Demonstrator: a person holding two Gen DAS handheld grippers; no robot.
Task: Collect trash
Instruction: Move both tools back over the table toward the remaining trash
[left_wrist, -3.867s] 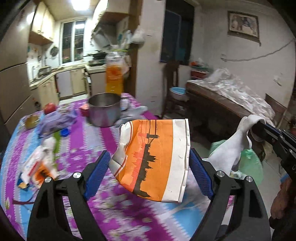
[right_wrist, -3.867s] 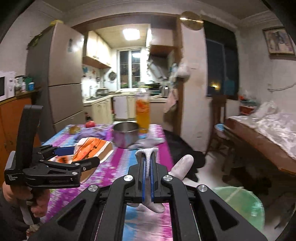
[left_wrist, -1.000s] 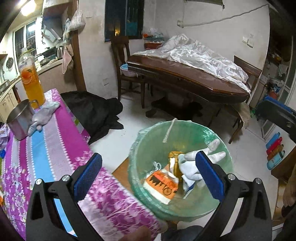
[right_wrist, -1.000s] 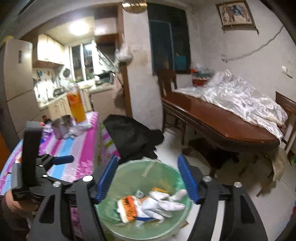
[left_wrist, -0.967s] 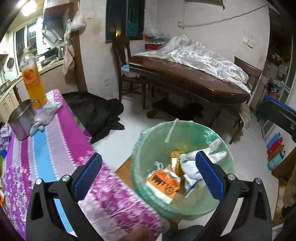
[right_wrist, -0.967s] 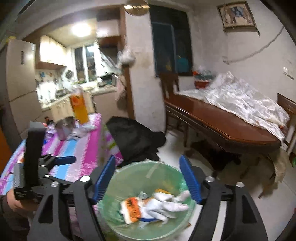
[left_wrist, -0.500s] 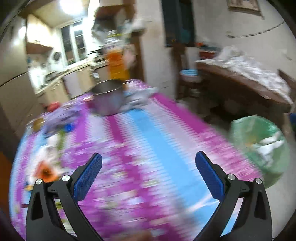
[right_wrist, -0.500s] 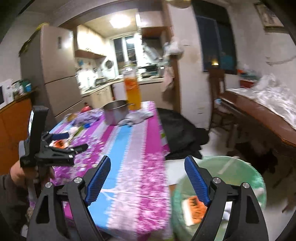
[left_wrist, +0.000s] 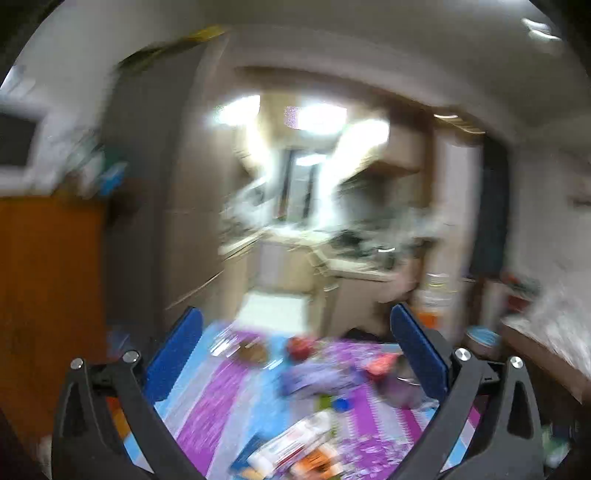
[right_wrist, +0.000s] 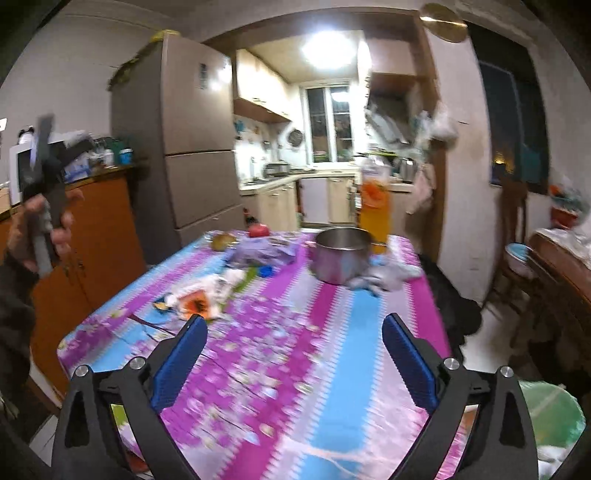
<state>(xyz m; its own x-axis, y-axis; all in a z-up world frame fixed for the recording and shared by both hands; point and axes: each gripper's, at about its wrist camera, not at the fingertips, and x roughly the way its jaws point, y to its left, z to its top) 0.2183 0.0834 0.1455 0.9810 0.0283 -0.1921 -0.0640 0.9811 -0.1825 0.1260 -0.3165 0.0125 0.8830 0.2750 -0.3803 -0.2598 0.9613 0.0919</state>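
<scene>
Swung away from the green-lined bin (right_wrist: 554, 417), back over the purple-and-blue tablecloth (right_wrist: 332, 343). Kitchen beyond, fridge (right_wrist: 188, 147) at left, all smeared with blur in the left view. Steel pot (right_wrist: 340, 254) and orange juice jar (right_wrist: 373, 206) at the far end, grey glove (right_wrist: 388, 275) beside the pot. Crumpled wrappers (right_wrist: 203, 295) lying mid-left on the cloth, white and orange. Left gripper (left_wrist: 295, 354) wide apart, empty; right gripper (right_wrist: 293, 354) opening, nothing between.

My right hand-held gripper (right_wrist: 291, 360) has black angular arms, silver screw heads and ribbed blue pads (right_wrist: 183, 354); my left hand-held gripper (left_wrist: 293, 352) is built the same. My left hand (right_wrist: 44, 225) wraps its grey handle, beneath a dark sleeve (right_wrist: 14, 291)
</scene>
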